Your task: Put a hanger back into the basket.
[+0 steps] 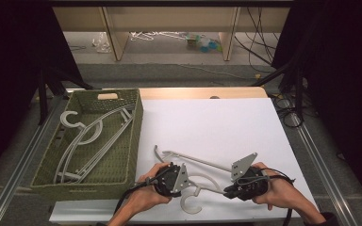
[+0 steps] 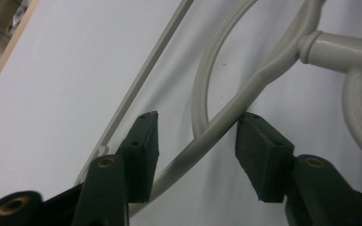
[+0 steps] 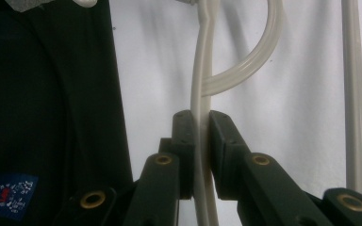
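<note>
Hanger [image 1: 195, 181] pinched by right hand-held gripper [image 3: 201, 117]; left hand-held gripper [image 2: 195, 134] spread around it

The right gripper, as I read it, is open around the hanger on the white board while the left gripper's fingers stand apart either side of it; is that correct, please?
Not quite: the right gripper is shut on the hanger, as the right gripper view shows. The left gripper does stand open around the hanger's arm, on the white board.

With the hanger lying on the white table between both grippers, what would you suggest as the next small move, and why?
Probably close the left gripper on the hanger. Its jaws stand open with the hanger's arm running between them, while the right gripper is already clamped on another bar. With both holding, it could be lifted toward the green basket, where other hangers lie.
</note>
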